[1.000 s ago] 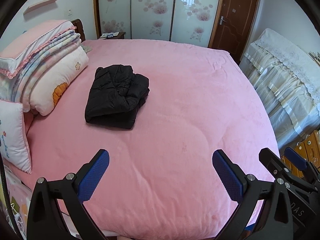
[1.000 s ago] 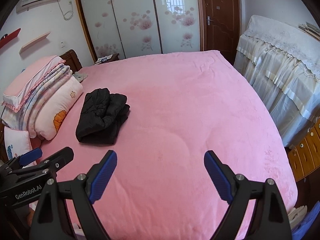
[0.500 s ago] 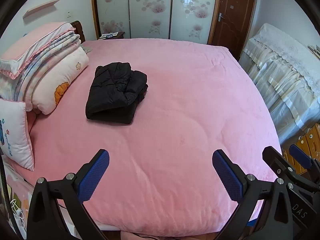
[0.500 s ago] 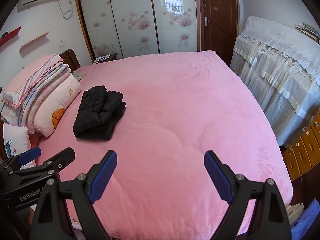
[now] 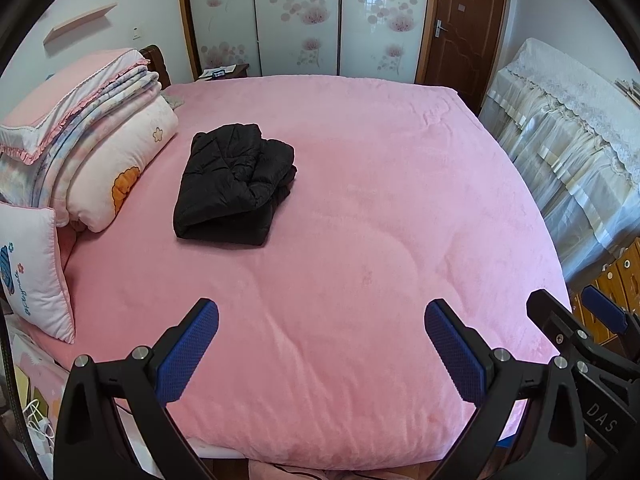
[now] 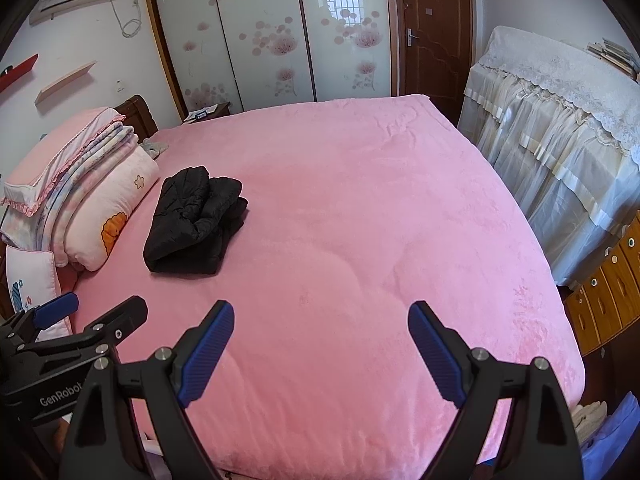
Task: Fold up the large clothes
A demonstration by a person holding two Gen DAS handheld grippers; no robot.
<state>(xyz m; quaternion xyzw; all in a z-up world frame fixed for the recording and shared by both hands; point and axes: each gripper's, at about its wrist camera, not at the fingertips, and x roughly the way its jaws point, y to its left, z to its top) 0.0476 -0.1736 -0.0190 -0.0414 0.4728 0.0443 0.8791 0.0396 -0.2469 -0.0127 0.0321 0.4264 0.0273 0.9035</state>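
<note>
Still folded: black jacket [image 5: 236, 184], unmoved.

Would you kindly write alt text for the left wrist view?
A folded black puffy jacket lies on a pink plush bedspread beside stacked pastel bedding. The left gripper hangs open and empty in the foreground.

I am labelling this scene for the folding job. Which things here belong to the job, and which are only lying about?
Belongs to the job:
- black padded jacket, lying folded on the pink bed cover
- left hand-held gripper, open
- right hand-held gripper, open

Only lying about:
- stacked quilts
- small pillow
- lace-covered furniture
</note>
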